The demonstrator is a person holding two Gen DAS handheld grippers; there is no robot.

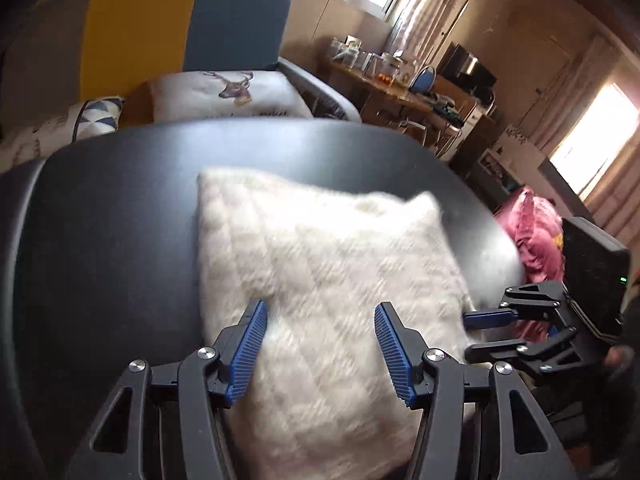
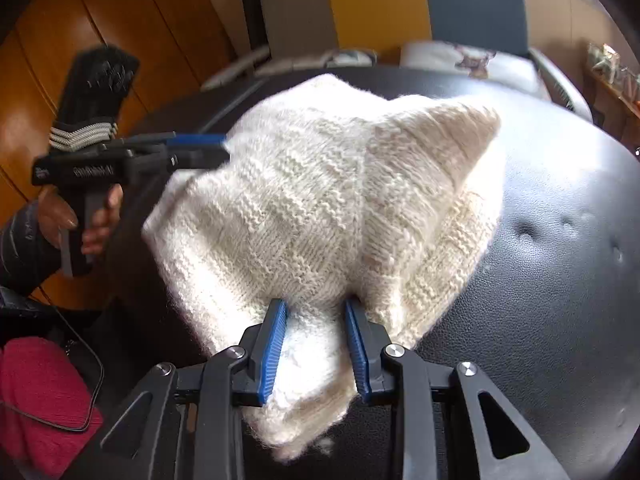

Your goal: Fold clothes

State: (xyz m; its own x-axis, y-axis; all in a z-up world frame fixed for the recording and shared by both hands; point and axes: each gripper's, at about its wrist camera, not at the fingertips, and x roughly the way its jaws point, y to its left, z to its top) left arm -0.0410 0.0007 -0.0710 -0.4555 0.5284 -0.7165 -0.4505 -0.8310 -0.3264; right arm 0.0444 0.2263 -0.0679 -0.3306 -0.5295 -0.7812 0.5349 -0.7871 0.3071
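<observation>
A cream knitted garment [image 1: 320, 264] lies folded on a black leather surface [image 1: 120, 220]. My left gripper [image 1: 320, 316] hovers over its near edge with the jaws wide apart and nothing between the pads. In the right wrist view the left gripper [image 2: 216, 150] sits at the garment's left edge. My right gripper [image 2: 316, 320] has a bunched fold of the cream knit [image 2: 320, 208] between its blue pads [image 2: 274, 344] and lifts it into a peak. The right gripper also shows at the garment's right edge in the left wrist view [image 1: 480, 332].
A pink cloth [image 1: 536, 236] lies beyond the surface's right edge, and a red cloth [image 2: 36, 392] with a black cable lies at the lower left. A sofa with cushions [image 1: 224, 94] stands behind. A cluttered wooden desk [image 1: 408, 84] is at the back right.
</observation>
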